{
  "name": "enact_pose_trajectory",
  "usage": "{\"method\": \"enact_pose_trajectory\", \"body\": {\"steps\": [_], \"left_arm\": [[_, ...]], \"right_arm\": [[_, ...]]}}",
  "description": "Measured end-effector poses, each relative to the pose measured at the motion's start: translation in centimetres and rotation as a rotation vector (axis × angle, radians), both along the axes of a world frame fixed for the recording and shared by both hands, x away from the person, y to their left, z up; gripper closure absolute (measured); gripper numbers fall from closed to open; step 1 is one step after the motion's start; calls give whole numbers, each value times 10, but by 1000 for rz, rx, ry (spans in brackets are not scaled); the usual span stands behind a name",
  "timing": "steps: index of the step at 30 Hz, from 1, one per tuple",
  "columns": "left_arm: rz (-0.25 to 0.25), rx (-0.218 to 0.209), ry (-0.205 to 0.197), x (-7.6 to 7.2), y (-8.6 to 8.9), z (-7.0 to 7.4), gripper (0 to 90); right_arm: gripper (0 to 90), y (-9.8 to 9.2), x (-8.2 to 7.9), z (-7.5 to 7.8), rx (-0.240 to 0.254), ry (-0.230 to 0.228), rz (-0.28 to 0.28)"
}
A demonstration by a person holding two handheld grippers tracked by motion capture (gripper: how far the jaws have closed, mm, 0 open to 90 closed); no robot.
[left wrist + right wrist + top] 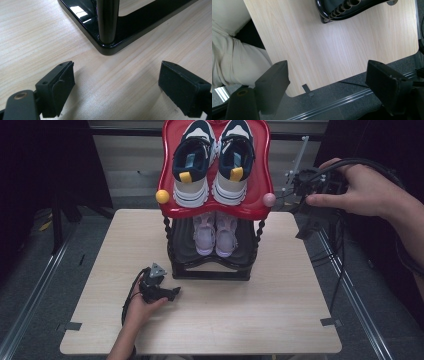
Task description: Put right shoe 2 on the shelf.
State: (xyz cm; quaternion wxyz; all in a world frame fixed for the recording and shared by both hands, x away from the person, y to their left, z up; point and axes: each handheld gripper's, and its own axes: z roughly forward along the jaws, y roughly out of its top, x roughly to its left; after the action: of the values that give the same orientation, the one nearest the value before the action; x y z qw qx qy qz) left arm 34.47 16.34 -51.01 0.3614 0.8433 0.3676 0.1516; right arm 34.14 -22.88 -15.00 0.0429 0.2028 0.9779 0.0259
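Observation:
A two-tier shoe rack stands at the back of the wooden table (pixel 225 310). Its red top shelf (pixel 260 205) carries a pair of navy and white sneakers (pixel 212 157). On the black lower shelf (pixel 185 245) sits a pair of pale pink sneakers (pixel 215 234). My left gripper (pixel 167 289) rests on the table just in front of the rack's left front corner. Its jaws (pixel 116 72) are open and empty, facing the rack's glossy black base (pixel 107 48) and post. My right gripper (pixel 307 195) is held in the air beside the rack's right side. It (pixel 327 75) is open and empty, looking down over the table's corner.
The person's light trousers (pixel 234 57) show beside the table's near edge. Bits of tape (pixel 308 91) mark the table's front corners. Metal rails (pixel 350 290) and grey floor run along both sides. Cables trail from the right gripper (pixel 342 250).

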Motion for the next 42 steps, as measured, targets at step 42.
{"method": "enact_pose_trajectory", "body": {"steps": [42], "left_arm": [[4, -5, 4, 0, 0, 0, 130]], "right_arm": [[182, -35, 5, -86, -6, 45, -38]]}}
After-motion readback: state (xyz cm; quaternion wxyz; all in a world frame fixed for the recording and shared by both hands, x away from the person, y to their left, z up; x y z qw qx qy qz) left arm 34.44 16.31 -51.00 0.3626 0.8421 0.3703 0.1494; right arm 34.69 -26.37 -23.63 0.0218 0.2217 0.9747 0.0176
